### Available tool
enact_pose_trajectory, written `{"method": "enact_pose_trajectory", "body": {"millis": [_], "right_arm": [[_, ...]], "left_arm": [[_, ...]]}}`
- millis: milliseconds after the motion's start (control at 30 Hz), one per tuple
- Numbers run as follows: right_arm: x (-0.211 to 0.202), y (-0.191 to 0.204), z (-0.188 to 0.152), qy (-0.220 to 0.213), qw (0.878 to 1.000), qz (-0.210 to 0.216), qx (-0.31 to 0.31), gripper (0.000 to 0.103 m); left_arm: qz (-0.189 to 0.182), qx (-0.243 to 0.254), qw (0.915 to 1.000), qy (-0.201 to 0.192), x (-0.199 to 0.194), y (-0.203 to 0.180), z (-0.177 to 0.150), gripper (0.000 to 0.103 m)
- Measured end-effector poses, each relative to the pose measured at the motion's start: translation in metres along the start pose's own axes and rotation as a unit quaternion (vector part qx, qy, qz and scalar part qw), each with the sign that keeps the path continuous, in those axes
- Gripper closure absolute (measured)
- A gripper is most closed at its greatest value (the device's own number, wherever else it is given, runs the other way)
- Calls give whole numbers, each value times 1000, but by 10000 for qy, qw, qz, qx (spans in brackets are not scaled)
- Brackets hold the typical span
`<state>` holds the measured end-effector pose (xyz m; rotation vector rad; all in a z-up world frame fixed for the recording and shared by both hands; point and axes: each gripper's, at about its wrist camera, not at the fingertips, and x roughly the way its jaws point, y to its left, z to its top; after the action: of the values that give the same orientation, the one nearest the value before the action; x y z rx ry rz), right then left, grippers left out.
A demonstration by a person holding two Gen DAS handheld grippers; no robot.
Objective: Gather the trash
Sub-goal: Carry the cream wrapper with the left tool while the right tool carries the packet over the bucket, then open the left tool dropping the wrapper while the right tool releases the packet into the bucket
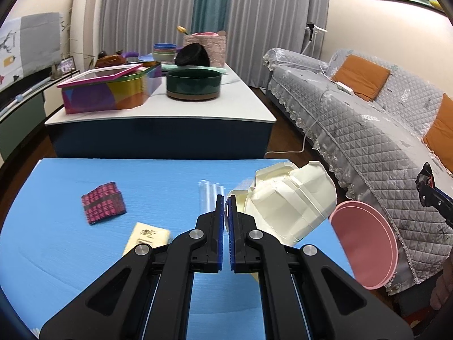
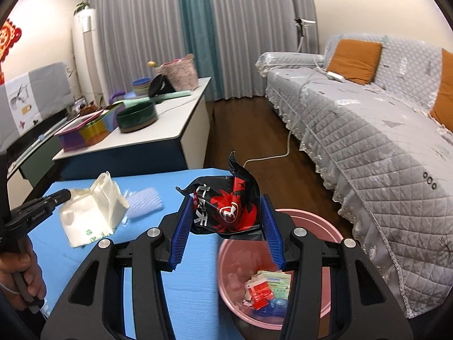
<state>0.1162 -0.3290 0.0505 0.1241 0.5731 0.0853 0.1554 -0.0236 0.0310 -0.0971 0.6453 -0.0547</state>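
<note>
My left gripper (image 1: 225,199) is shut on the edge of a crumpled cream paper carton (image 1: 288,198), held just above the blue mat (image 1: 70,255). The right wrist view shows that carton (image 2: 90,212) hanging from the left gripper (image 2: 66,195). My right gripper (image 2: 225,212) is shut on a black and red snack bag (image 2: 226,204), which hangs over the rim of a pink bin (image 2: 320,223) holding several wrappers. The bin (image 1: 365,243) stands off the mat's right edge. A pink and black wrapper (image 1: 103,202), a cream packet (image 1: 147,238) and clear straws (image 1: 211,195) lie on the mat.
A white foam net (image 2: 144,201) lies on the mat behind the carton. Beyond the mat stands a low white table (image 1: 161,107) with a colourful tin (image 1: 110,87) and a dark green pot (image 1: 194,83). A grey quilted sofa (image 2: 368,141) runs along the right, with a white cable (image 2: 271,155) on the floor.
</note>
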Motion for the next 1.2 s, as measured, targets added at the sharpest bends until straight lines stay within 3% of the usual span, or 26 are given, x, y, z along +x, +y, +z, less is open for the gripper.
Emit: {"method": "enact_pose_trajectory", "body": {"millis": [400,1200], "right_arm": [[-11,-41,13,-142,9988,-313,338,55],[-17,-82,20,-228,9954,-781,508,55]], "left_arm": [[-127,156,9998,52,7,-45,9,100],[-508,459,9974,230,32,-141,12,100]]}}
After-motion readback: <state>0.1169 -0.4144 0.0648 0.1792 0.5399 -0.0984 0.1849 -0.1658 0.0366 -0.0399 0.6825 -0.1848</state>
